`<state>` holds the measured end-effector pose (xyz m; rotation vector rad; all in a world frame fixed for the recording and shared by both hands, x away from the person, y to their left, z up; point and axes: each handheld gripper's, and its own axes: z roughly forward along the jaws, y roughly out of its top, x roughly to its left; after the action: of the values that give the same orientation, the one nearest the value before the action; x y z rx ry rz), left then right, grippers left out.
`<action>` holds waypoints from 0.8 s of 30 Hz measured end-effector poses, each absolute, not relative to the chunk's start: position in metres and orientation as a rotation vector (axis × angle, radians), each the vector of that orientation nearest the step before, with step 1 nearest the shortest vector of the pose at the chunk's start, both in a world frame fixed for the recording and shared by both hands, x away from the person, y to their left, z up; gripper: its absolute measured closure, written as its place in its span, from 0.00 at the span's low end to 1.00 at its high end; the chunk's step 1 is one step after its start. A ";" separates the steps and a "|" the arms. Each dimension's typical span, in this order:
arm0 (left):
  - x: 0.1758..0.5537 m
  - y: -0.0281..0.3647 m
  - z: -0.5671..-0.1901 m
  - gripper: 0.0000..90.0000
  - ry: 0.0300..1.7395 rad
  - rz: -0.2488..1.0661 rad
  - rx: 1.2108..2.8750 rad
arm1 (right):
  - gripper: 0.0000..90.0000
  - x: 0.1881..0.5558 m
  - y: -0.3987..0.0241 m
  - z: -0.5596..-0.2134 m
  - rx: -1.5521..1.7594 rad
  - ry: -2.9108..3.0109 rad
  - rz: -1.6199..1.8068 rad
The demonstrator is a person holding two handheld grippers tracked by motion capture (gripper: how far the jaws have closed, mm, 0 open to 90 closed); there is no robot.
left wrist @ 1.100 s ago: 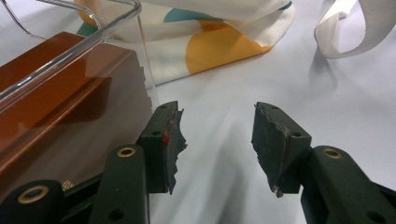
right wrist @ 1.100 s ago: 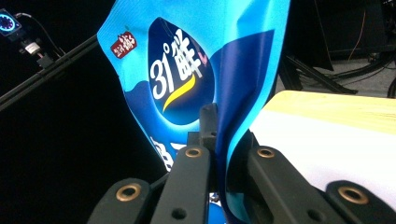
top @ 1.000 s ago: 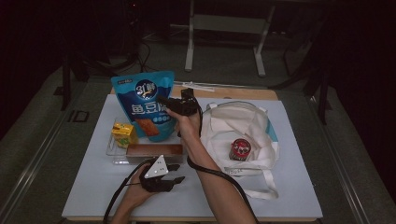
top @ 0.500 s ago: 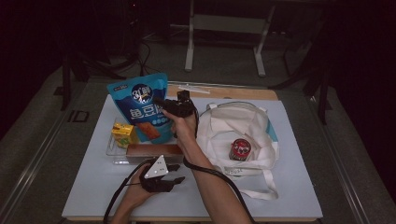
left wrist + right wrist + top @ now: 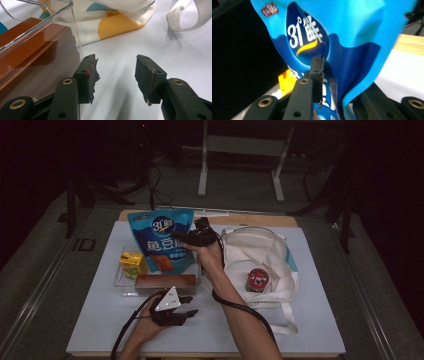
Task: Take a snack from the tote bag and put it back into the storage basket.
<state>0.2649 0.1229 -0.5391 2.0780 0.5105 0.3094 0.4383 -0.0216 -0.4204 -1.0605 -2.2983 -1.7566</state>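
Dark room surrounds my white worktop point(image 5: 310, 320). My right hand-held gripper point(image 5: 196, 239) has just been opening, its jaws slack around the blue snack bag point(image 5: 162, 242), which stands upright in the clear tray point(image 5: 120, 281), left of the tote bag point(image 5: 260, 255). My left hand-held gripper point(image 5: 175, 307) rests open, empty, nearer me.

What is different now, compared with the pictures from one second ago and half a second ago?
The blue snack bag has sunk from above the clear tray and now stands in it. The right gripper came down with it; its fingers have just been opening, with the bag's edge between them. The left gripper, the brown box, the yellow carton, the white tote bag and the red can stayed as they were.
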 end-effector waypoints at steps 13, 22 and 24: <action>0.265 0.123 -0.539 0.57 0.509 0.311 2.083 | 0.71 0.433 -0.043 -0.426 -0.947 -2.574 -1.526; 0.265 0.122 -0.539 0.57 0.507 0.312 2.087 | 0.70 0.426 -0.046 -0.437 -0.900 -2.734 -1.402; 0.265 0.122 -0.539 0.57 0.507 0.312 2.088 | 0.75 0.423 -0.046 -0.440 -0.904 -2.733 -1.409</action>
<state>0.2649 0.1223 -0.5392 2.0883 0.5070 0.3118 0.4233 -0.0462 -0.4397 -0.9037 -2.7332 -1.4093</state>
